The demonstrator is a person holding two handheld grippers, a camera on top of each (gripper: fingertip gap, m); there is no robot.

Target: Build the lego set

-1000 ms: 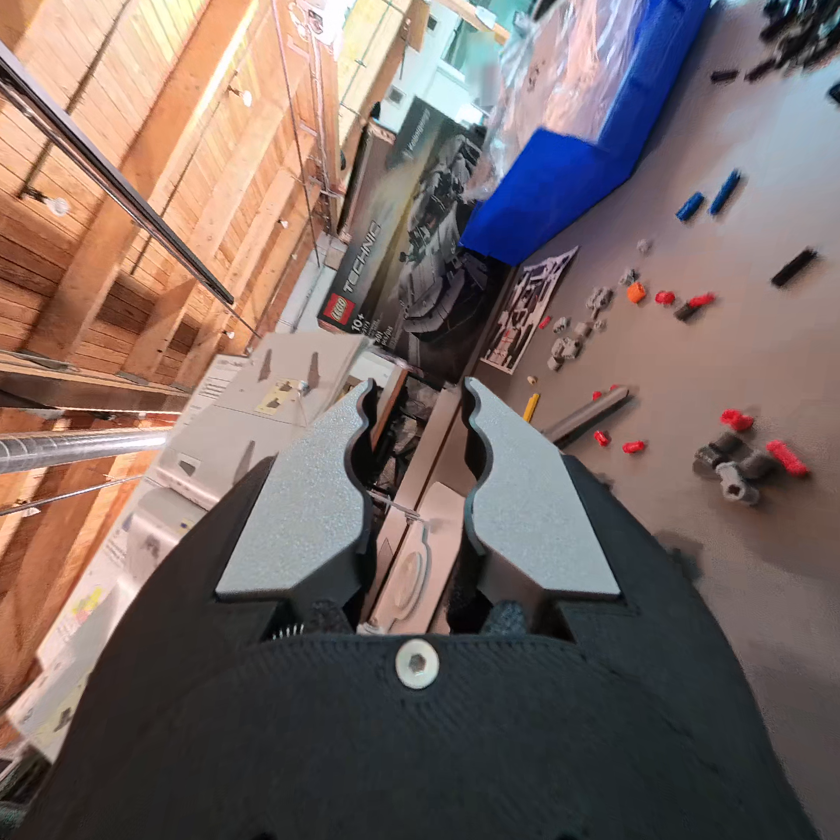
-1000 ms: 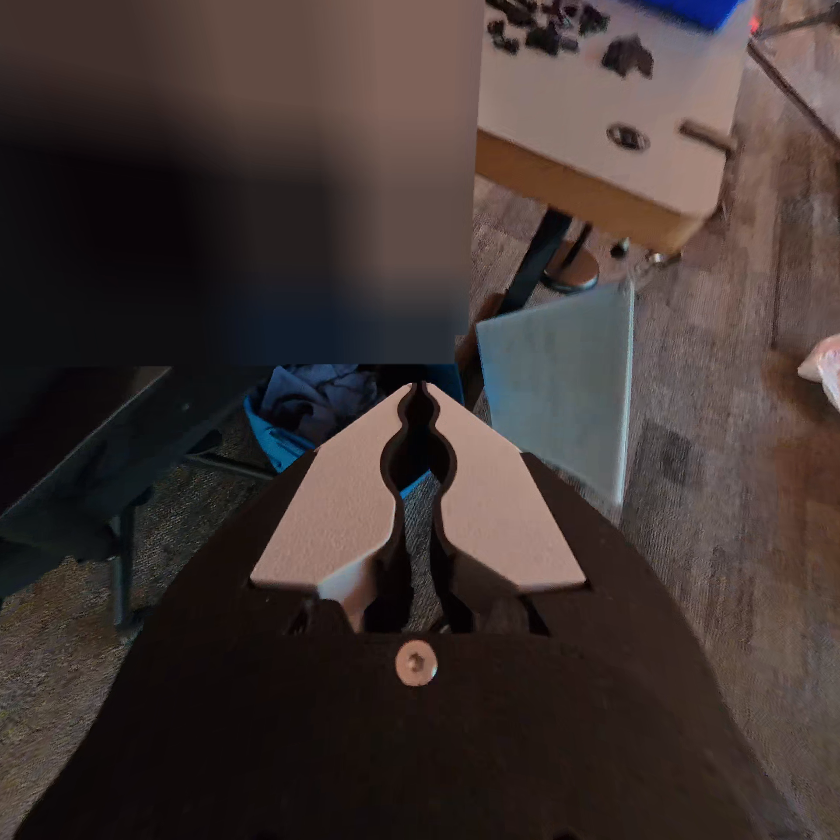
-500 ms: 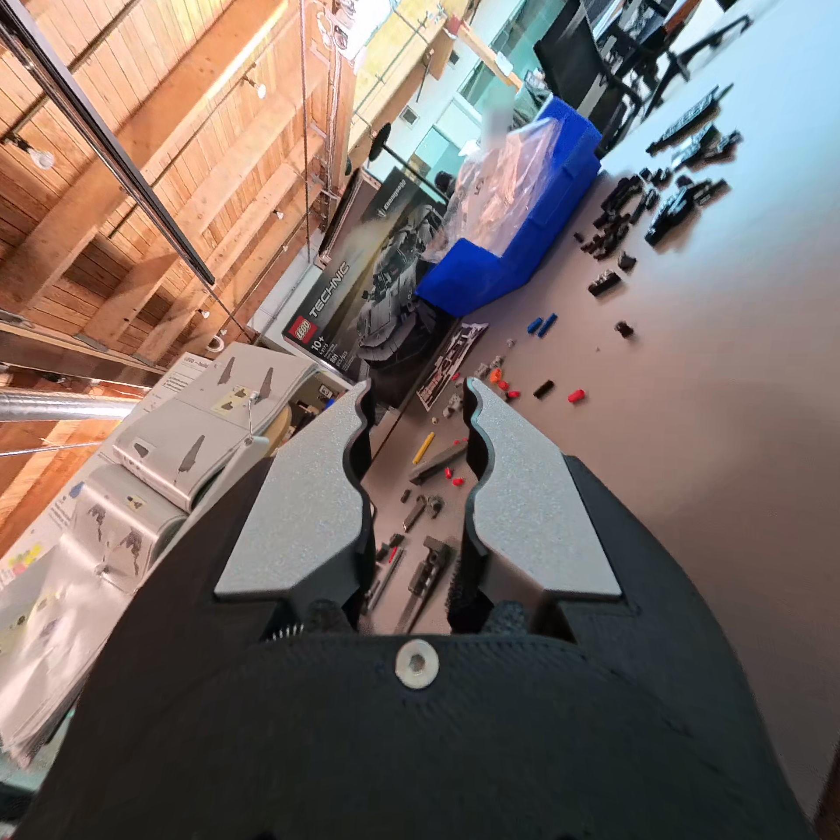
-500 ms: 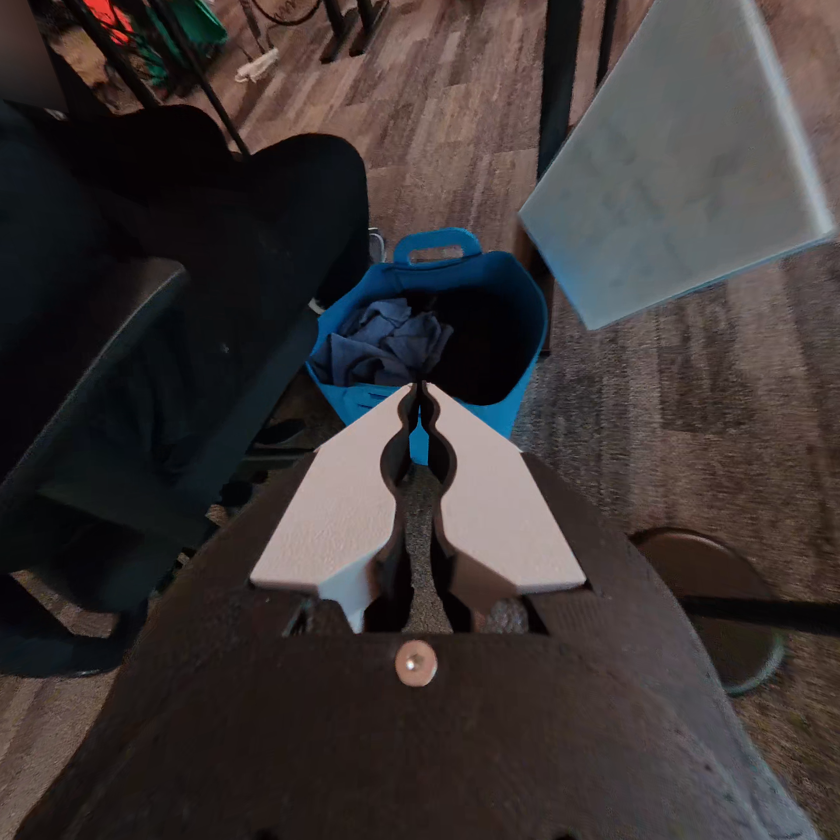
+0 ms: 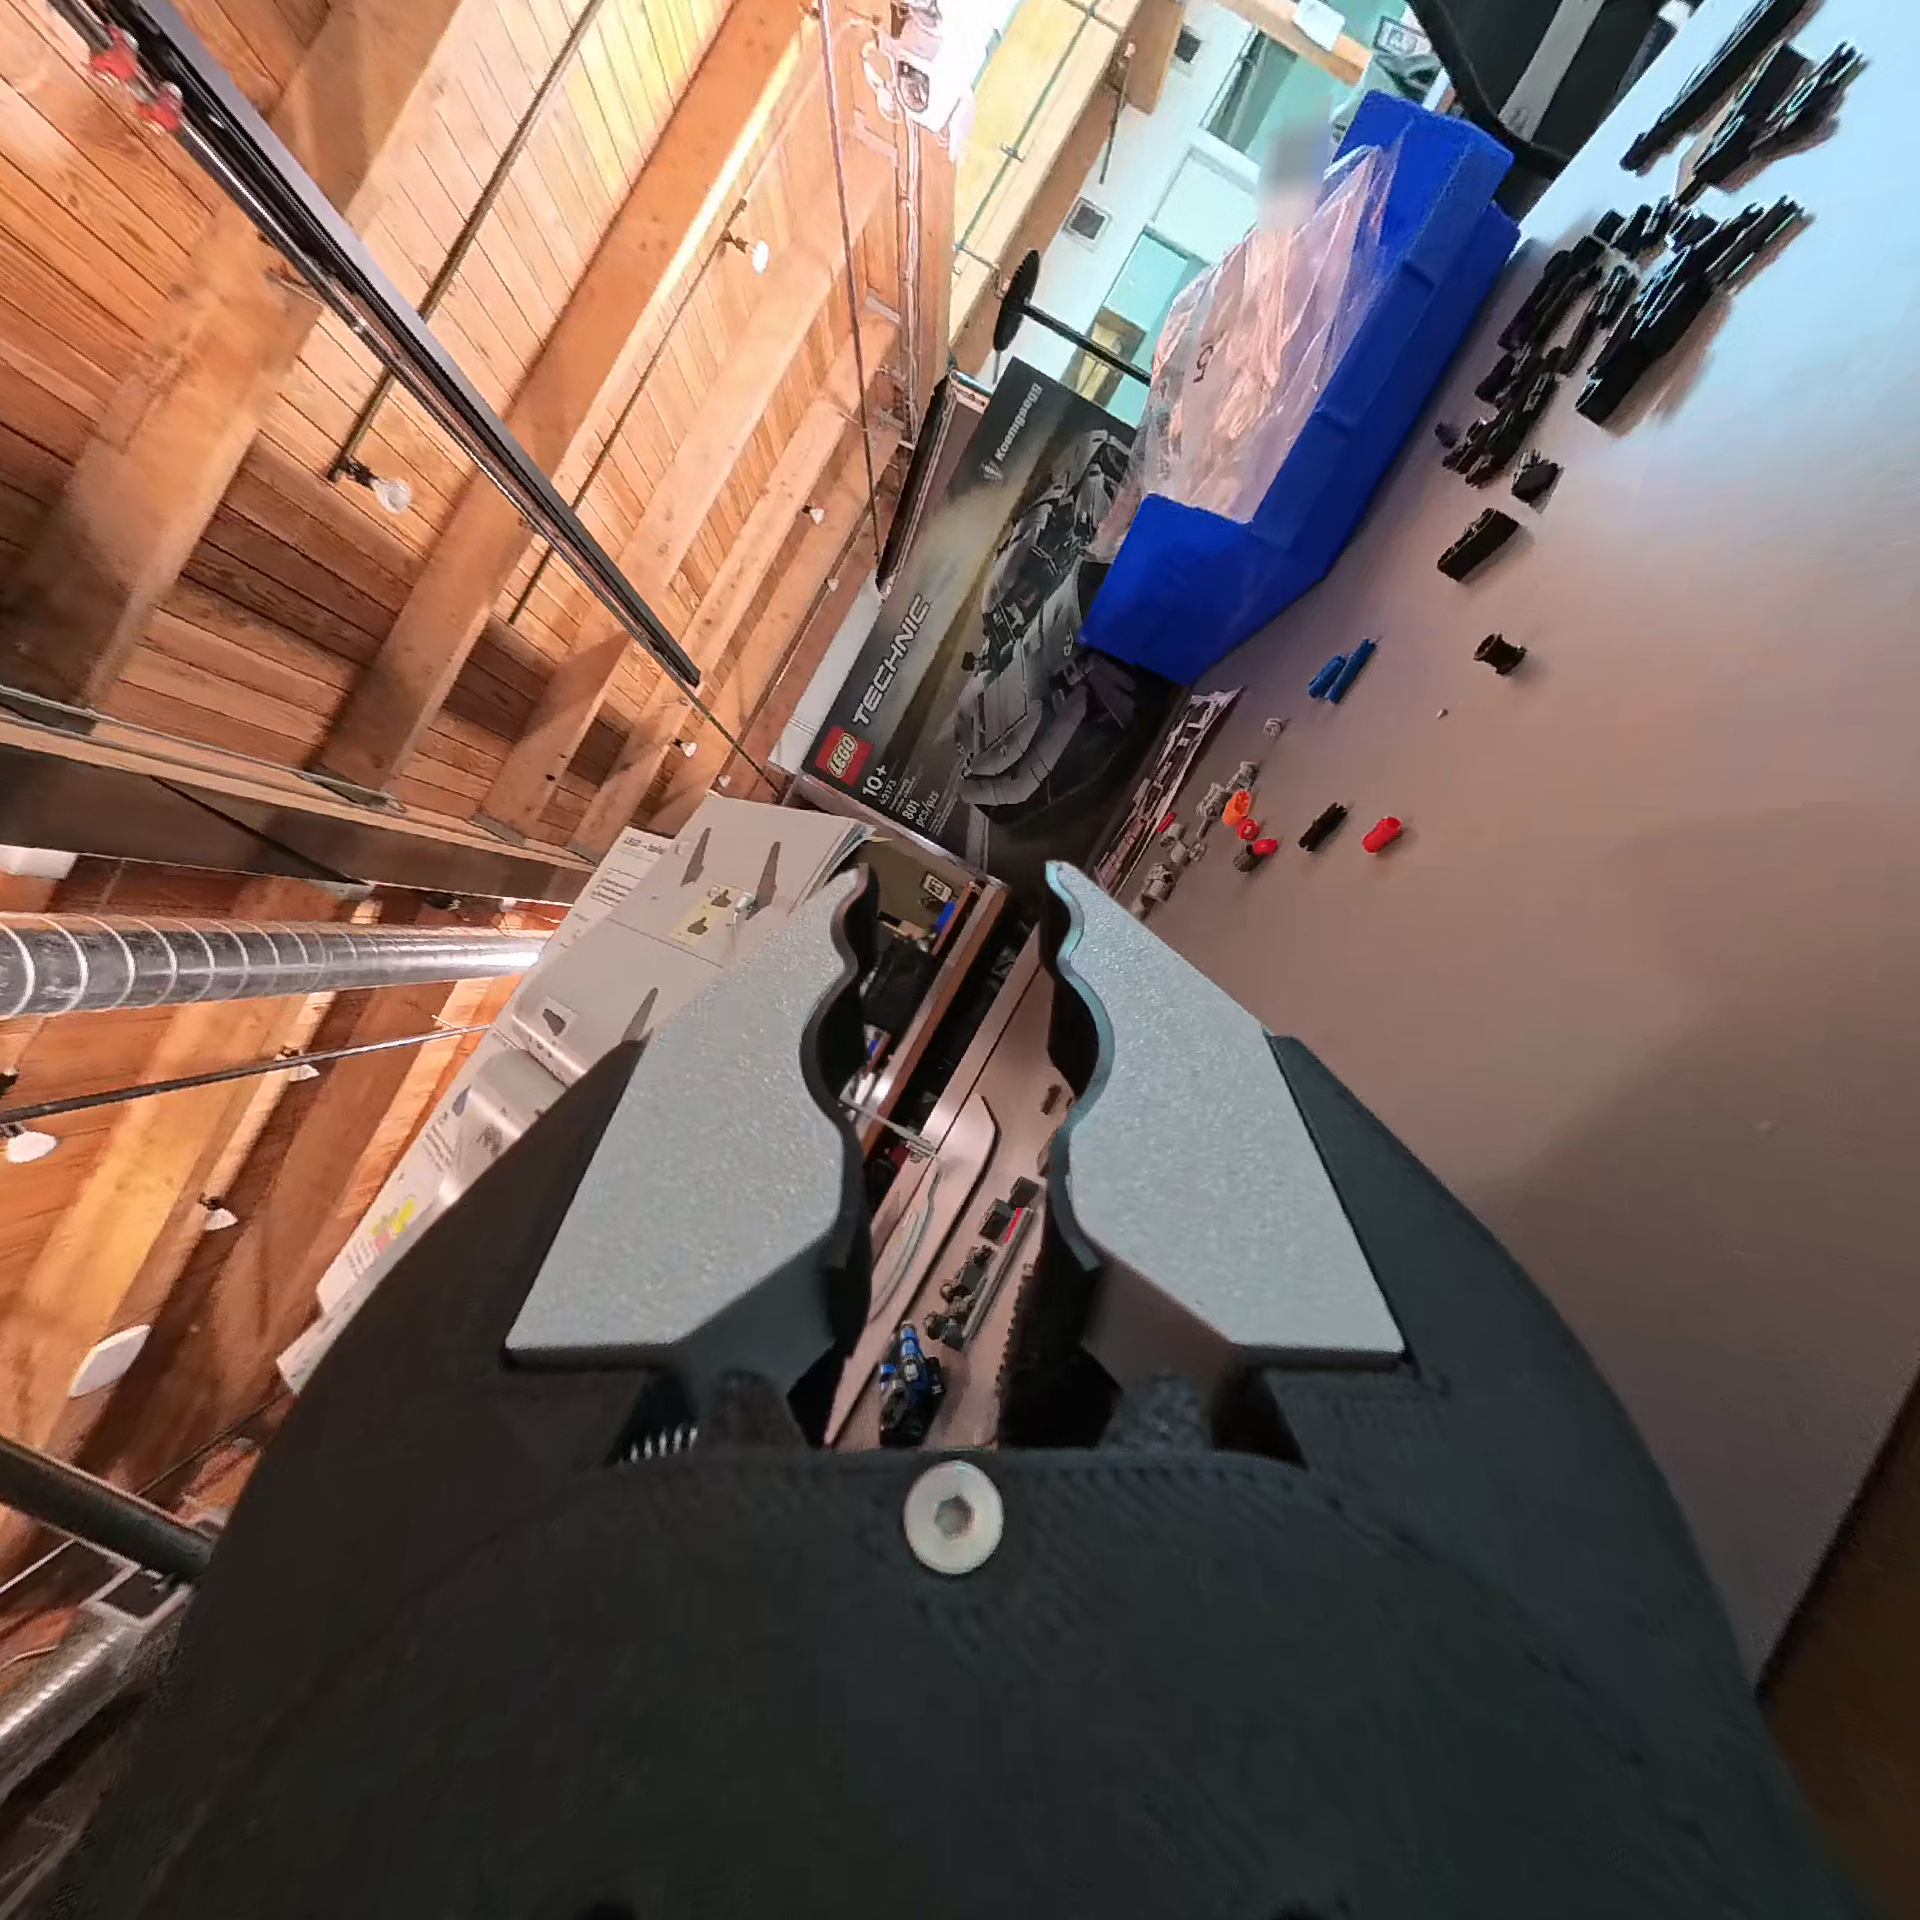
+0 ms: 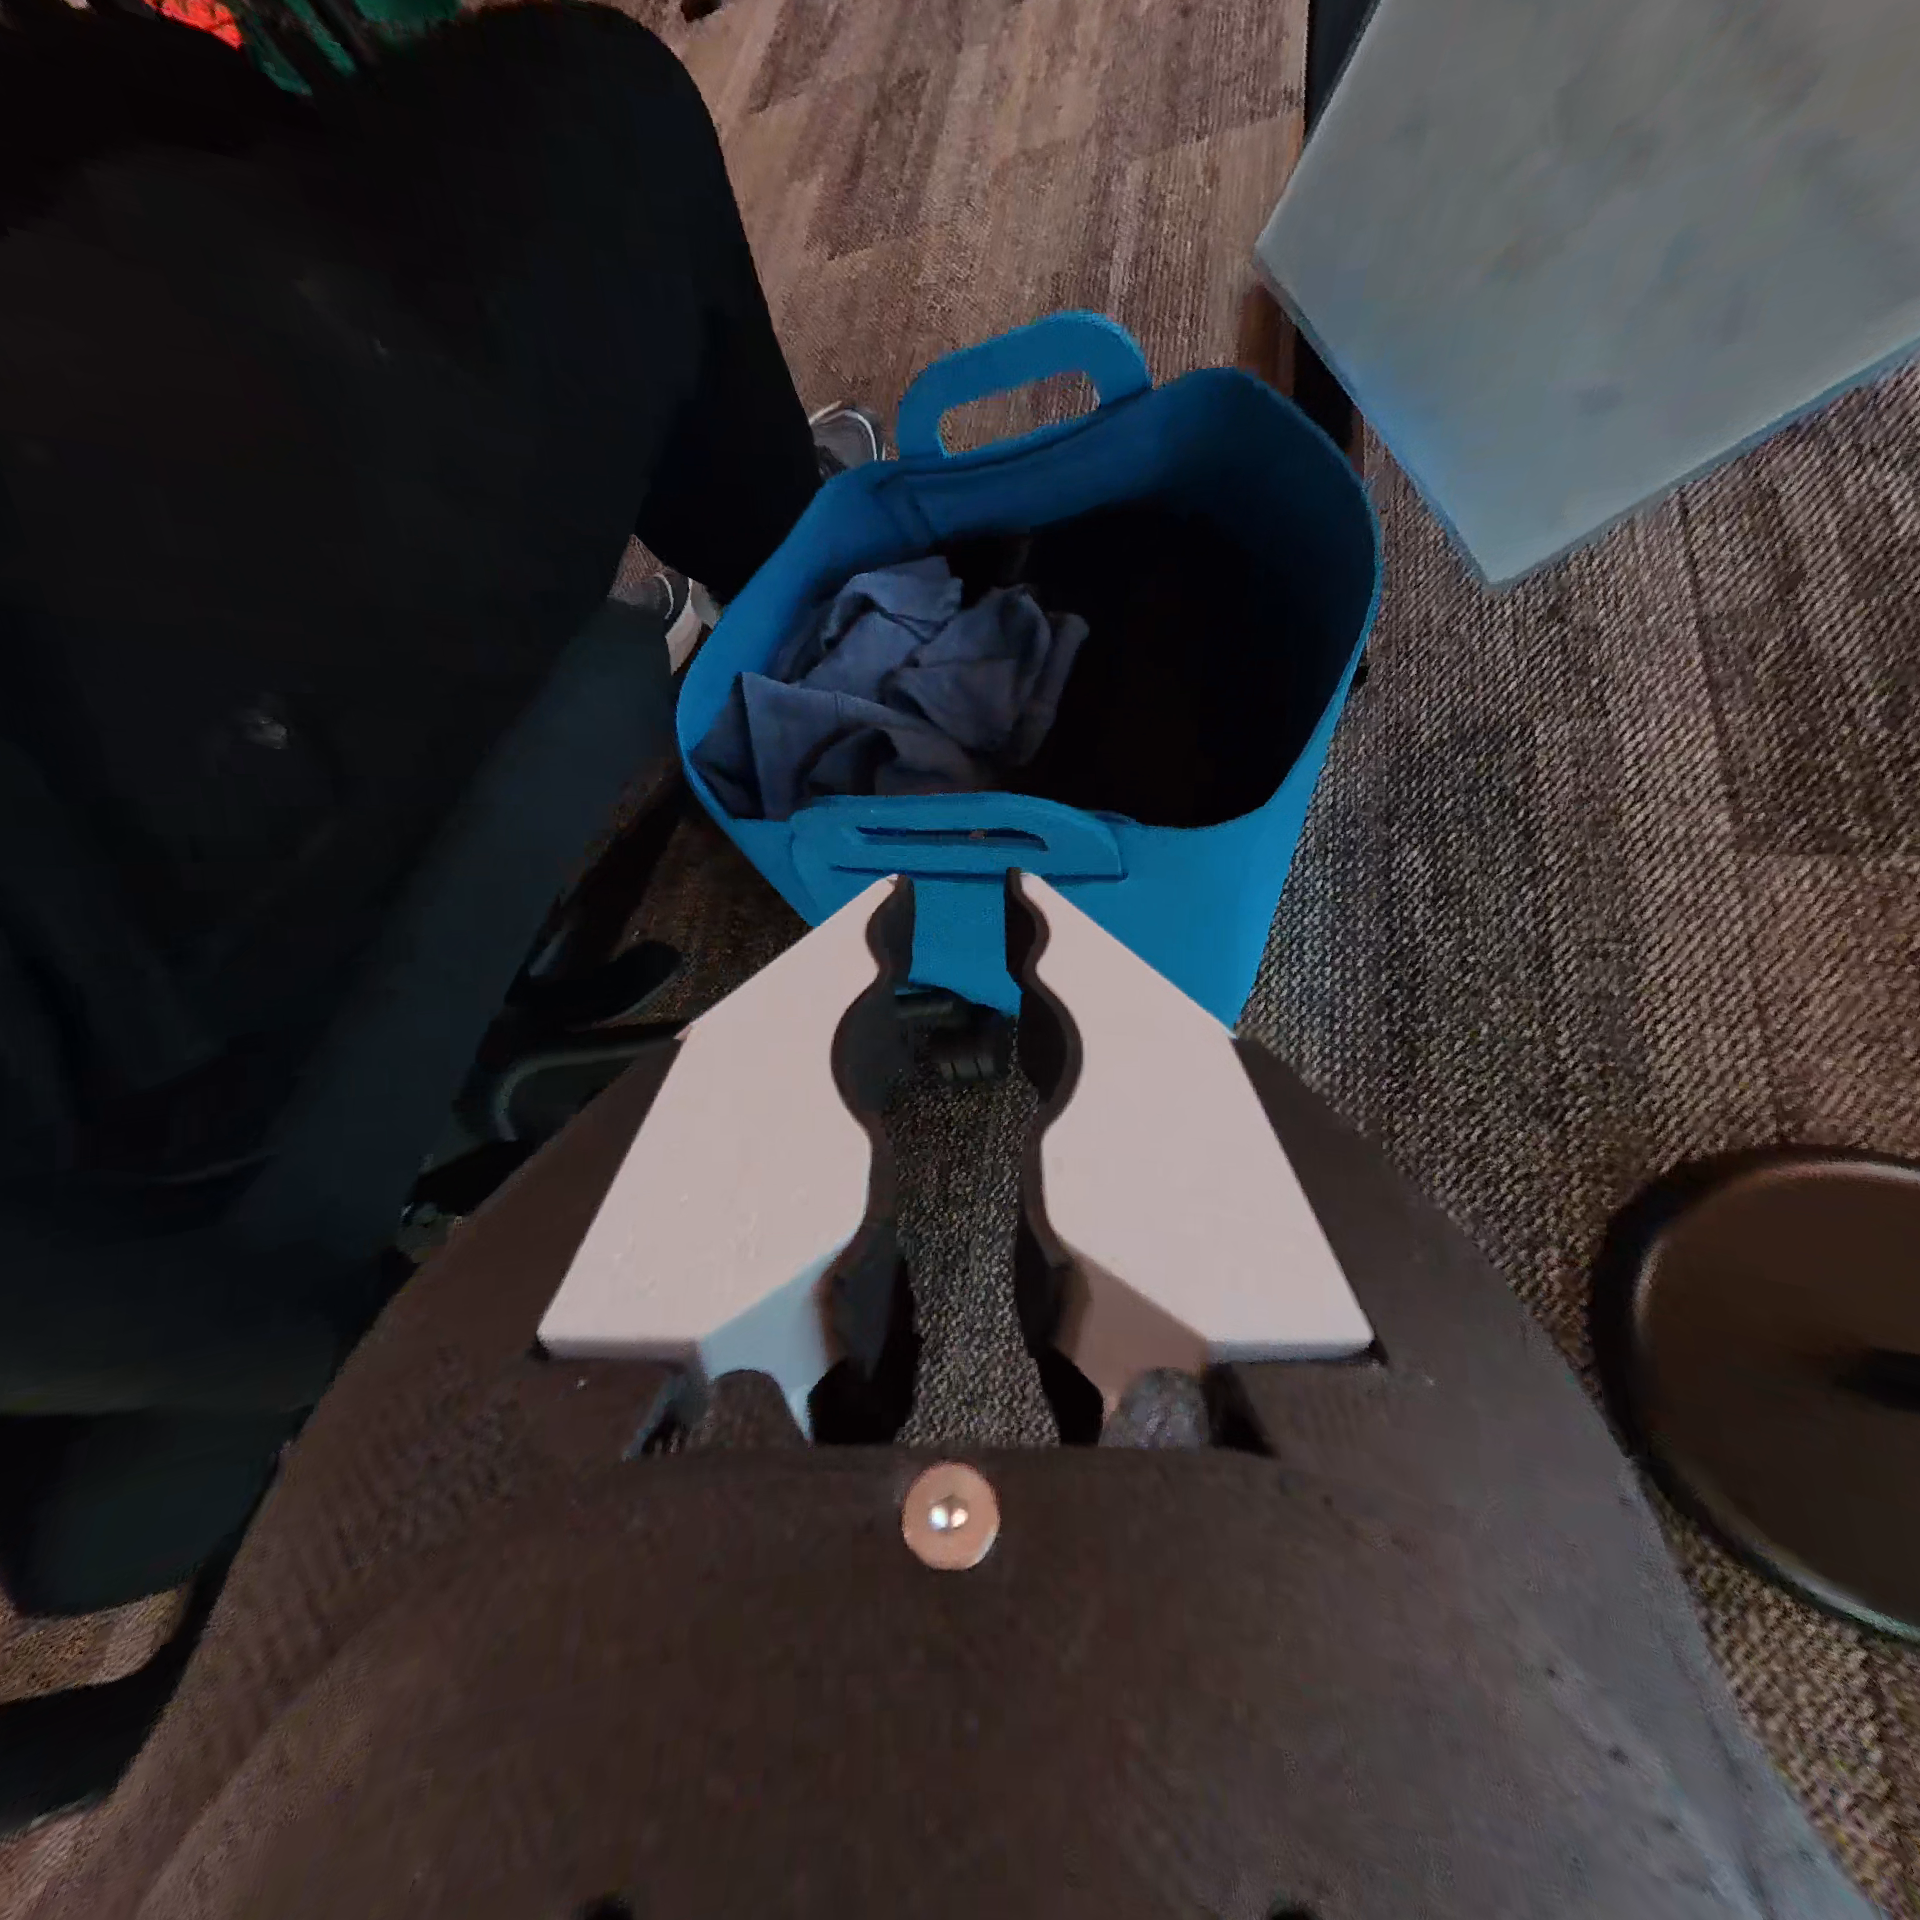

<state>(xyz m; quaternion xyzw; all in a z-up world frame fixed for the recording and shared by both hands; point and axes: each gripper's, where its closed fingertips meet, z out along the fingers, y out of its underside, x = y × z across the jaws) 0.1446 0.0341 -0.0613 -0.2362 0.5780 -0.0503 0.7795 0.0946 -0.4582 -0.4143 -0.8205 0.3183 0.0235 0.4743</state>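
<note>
In the left wrist view my left gripper is open and empty, held tilted over the near end of the grey table. Loose Lego parts lie on the table: black pieces far off, blue pins, red pieces and small grey pieces. More small parts show between the fingers. The Lego box stands at the table's far edge. My right gripper is slightly open, empty, and points down at the floor, away from the table.
A blue bin with plastic bags sits beside the box. On the carpet under the right gripper stands a blue basket with cloth. A table corner, a round base and a person in dark clothes are nearby. The left gripper's tips are roughly 60 centimeters from the right gripper's.
The left gripper has swung and tilted, still open. The right gripper has turned down to the floor, come closer to the blue basket, and its jaws have parted a little.
</note>
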